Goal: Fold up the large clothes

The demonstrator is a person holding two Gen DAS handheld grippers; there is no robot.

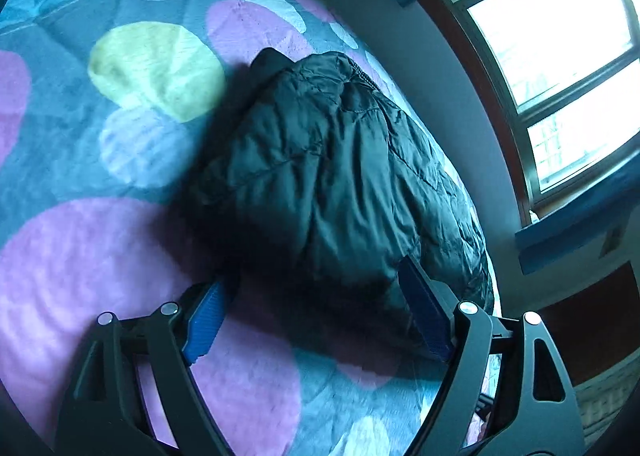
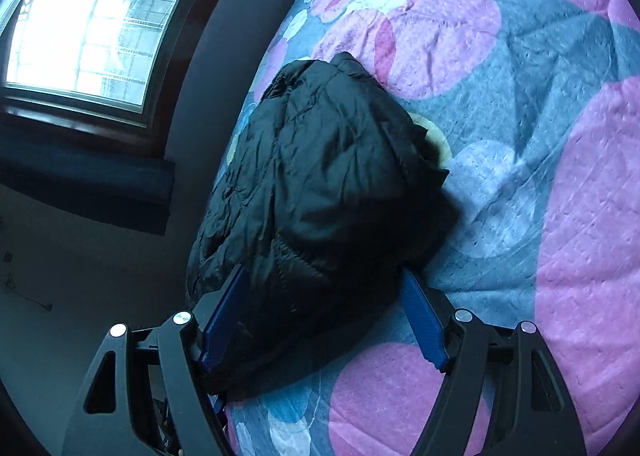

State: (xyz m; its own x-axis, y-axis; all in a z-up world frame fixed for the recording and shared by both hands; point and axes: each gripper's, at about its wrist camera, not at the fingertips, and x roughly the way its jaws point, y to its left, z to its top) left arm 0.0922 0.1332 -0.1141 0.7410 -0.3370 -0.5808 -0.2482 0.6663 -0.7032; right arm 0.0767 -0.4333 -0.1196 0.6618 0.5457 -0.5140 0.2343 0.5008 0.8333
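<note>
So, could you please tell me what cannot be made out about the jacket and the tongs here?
- Left wrist view: black jacket near edge is lost in shadow between the left tongs; contact unclear.
- Right wrist view: jacket's underside hidden by its own bulk; right tongs straddle it.
- Sleeves, zipper: not discernible.

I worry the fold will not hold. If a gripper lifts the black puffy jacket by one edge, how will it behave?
The black puffy jacket would probably sag and unfold: it lies soft and creased. Its shiny shell looks slippery. The quilted bulk suggests it is light for its size.
</note>
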